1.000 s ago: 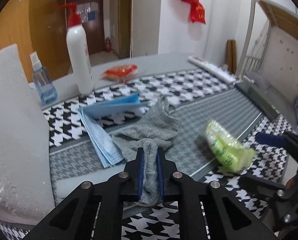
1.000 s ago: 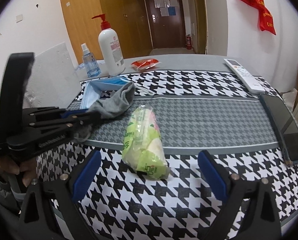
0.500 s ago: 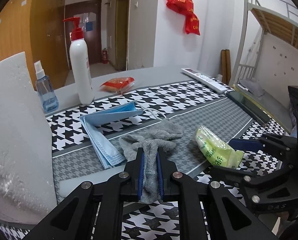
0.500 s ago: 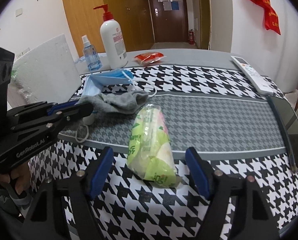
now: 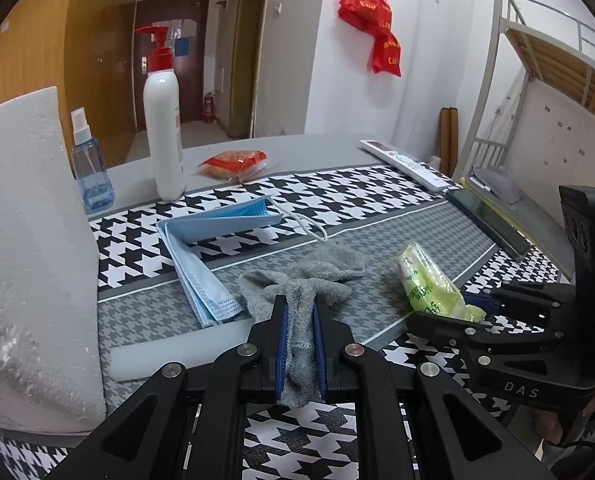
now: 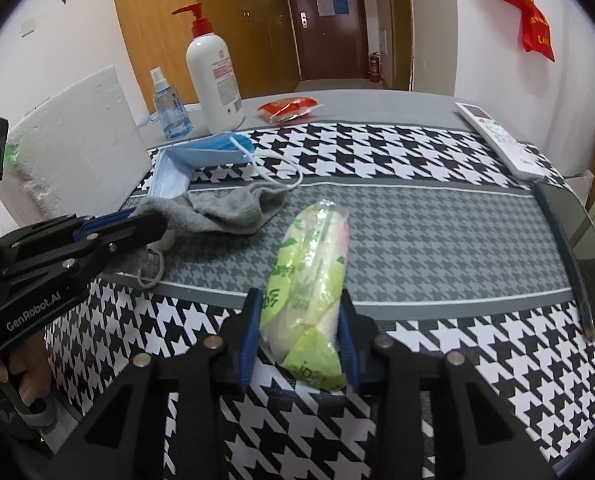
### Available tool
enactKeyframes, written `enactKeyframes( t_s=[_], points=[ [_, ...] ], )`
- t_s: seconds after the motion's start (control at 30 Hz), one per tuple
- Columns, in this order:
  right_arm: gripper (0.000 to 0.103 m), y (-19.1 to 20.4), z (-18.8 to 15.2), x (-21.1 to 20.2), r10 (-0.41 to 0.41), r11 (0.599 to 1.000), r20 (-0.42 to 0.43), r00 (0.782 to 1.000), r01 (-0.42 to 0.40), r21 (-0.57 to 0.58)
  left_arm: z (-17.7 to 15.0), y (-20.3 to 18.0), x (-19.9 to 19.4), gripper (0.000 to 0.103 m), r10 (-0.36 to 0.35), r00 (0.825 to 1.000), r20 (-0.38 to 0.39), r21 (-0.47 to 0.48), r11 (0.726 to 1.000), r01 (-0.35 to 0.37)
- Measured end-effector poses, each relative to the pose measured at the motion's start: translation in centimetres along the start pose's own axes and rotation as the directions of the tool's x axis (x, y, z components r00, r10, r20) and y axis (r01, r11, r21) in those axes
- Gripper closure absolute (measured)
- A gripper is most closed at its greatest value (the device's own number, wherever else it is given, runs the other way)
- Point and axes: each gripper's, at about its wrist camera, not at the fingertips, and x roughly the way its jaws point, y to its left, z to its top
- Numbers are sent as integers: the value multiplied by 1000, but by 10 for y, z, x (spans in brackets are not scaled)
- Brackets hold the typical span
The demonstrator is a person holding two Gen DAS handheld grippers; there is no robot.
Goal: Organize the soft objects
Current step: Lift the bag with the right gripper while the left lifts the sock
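Broadly, the table [image 6: 377,104] with its houndstooth cloth fills both views, and the biggest soft thing on it is the grey sock [image 5: 317,276], lying crumpled at the centre of the left wrist view. It looks limp and light, likely to sag and drag wherever it is lifted; the left hand-held gripper [image 5: 300,344] is pressed together on one bunched end. Next is the green tissue pack [image 6: 309,276], low in the centre of the right wrist view: squashy, light, with slick wrap that may slip, so the middle of its sides seems the safest hold. The right hand-held gripper [image 6: 299,338] is closing around its near end, the pack between the jaws. Left of the sock lie folded blue face masks [image 5: 201,256], flimsy, with a loose ear loop beside the sock that could snag. Farther back stand a pump bottle [image 6: 214,76] and spray bottle [image 6: 169,112], with a red snack packet [image 6: 289,107], remote [image 6: 501,140] and phone [image 6: 581,248] well apart
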Motion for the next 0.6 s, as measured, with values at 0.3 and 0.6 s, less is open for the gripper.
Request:
enactKeyframes(
  t_s=[0.3,0.6],
  points=[
    [66,0,-1,-20,-51,999,36,998,52,-7,-2,-7,-18,90,6,997,74,38,999,-8],
    [66,5,-3,-50,-75,997,99,992,75,5,-1,-3,-56,90,17,987,159,-6,1000,-16]
  ],
)
